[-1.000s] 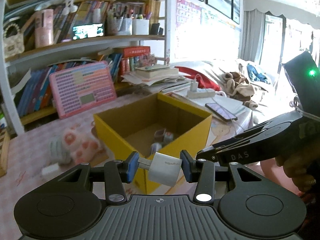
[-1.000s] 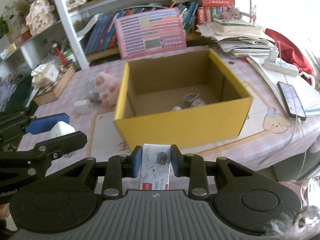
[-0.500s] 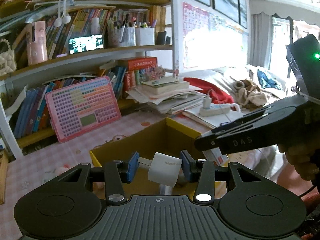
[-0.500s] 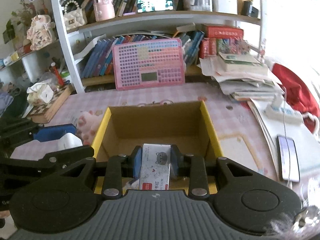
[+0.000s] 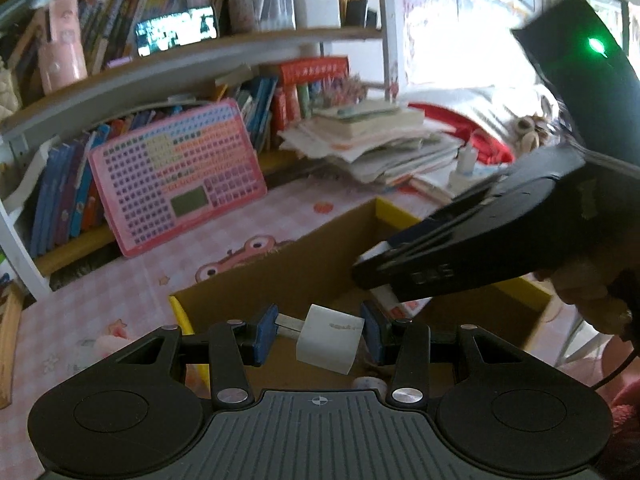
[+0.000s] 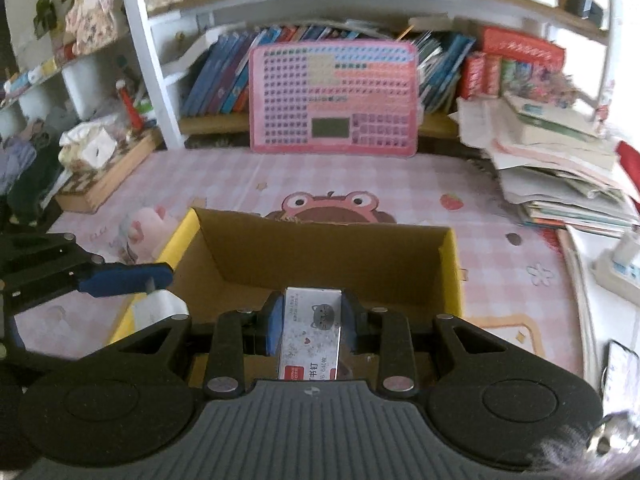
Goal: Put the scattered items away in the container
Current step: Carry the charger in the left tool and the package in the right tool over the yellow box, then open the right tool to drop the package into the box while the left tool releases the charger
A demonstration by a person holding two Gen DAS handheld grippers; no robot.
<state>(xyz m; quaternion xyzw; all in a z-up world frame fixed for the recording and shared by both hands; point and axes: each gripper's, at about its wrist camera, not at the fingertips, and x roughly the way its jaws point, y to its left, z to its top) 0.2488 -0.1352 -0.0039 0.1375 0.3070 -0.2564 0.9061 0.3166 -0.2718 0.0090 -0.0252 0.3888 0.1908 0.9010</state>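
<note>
My left gripper (image 5: pixel 319 334) is shut on a white plug charger (image 5: pixel 330 338) and holds it over the near left part of the yellow cardboard box (image 5: pixel 280 276). My right gripper (image 6: pixel 312 326) is shut on a small white staple box (image 6: pixel 312 334) with a cat picture, held over the open box (image 6: pixel 320 258). The right gripper's body also shows in the left wrist view (image 5: pixel 500 232), above the box. The left gripper with the charger (image 6: pixel 158 306) shows at the left in the right wrist view. A pink plush paw (image 6: pixel 146 232) lies left of the box.
A pink keyboard toy (image 6: pixel 334 98) leans on the bookshelf behind the box. A stack of papers and books (image 6: pixel 556 168) lies at the back right. A phone (image 6: pixel 618 368) and a power strip (image 6: pixel 620 264) lie at the right edge. A tissue box (image 6: pixel 90 146) sits at the left.
Both grippers have moved forward and now hang over the open box, each still holding its item. The box looks closer and lower in both views.
</note>
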